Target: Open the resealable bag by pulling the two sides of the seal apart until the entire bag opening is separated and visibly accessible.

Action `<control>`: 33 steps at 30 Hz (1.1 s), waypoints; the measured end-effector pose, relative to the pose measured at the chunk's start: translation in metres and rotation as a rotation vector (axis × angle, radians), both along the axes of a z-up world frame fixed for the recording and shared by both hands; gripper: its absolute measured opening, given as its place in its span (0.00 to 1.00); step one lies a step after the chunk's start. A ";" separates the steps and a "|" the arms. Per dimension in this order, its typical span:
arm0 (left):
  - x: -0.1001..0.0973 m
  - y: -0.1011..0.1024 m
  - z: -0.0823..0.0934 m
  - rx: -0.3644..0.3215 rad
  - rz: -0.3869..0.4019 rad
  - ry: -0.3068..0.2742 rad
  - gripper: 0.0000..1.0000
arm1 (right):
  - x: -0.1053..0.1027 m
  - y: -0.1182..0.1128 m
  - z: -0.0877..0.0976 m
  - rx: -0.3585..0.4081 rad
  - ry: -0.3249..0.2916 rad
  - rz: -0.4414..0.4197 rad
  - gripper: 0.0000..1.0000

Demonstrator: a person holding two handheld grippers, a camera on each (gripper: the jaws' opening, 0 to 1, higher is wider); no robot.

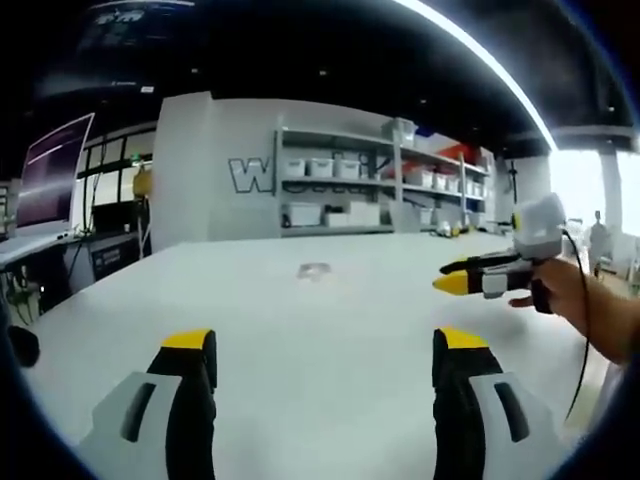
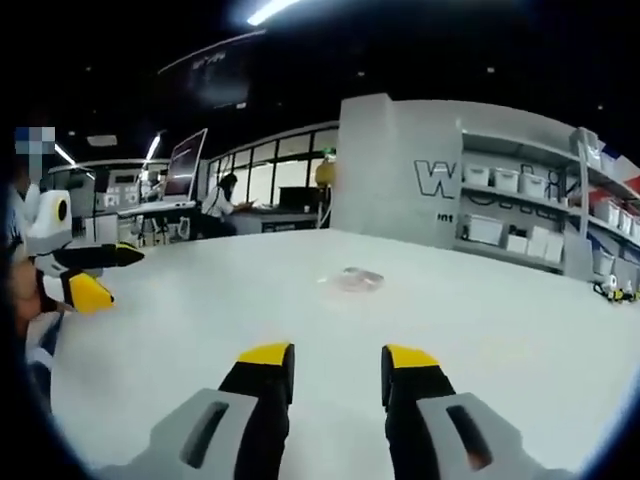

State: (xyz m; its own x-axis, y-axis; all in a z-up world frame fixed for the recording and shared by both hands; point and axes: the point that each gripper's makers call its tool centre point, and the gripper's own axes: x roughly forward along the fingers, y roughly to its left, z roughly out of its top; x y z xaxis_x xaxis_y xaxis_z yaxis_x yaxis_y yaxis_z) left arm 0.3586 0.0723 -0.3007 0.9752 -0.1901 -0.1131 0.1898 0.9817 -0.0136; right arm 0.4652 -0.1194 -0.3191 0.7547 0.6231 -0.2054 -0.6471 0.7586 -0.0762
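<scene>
Left hand-held gripper (image 1: 326, 352) jaws spread wide at bottom of frame, empty; right hand-held gripper (image 2: 337, 362) also released, narrower gap. Resealable bag (image 2: 358, 279) lies flat mid-frame on white tabletop (image 2: 500, 340), well apart from both. Shelves (image 1: 345, 185) behind.

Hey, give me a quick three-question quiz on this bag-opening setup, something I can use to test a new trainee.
1. True or false: the resealable bag already sits between the right gripper's jaws.
2. Which gripper has its jaws spread wider apart: A) the left gripper, B) the right gripper?
3. Fill in: the bag lies flat on the white ____.

Key:
1. False. The bag lies farther out on the table, and neither gripper touches it.
2. A. In the left gripper view the two jaws stand far apart; the right gripper's stand closer, with a gap between them.
3. table.
</scene>
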 end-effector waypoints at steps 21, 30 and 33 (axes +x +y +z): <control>-0.001 -0.001 0.002 0.002 -0.009 0.000 0.88 | 0.003 0.011 -0.006 -0.047 -0.001 0.032 0.33; -0.001 -0.003 0.002 0.004 -0.015 -0.001 0.87 | 0.012 0.010 -0.006 -0.086 -0.015 0.026 0.32; 0.000 -0.001 0.004 0.000 -0.010 -0.003 0.87 | 0.016 0.010 -0.005 -0.091 -0.022 0.024 0.31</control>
State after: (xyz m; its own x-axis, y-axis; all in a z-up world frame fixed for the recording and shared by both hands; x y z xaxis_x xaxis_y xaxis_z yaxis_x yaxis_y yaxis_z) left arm 0.3584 0.0711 -0.2971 0.9736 -0.1999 -0.1099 0.1997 0.9798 -0.0132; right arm 0.4813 -0.1093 -0.3237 0.7449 0.6204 -0.2453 -0.6622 0.7323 -0.1588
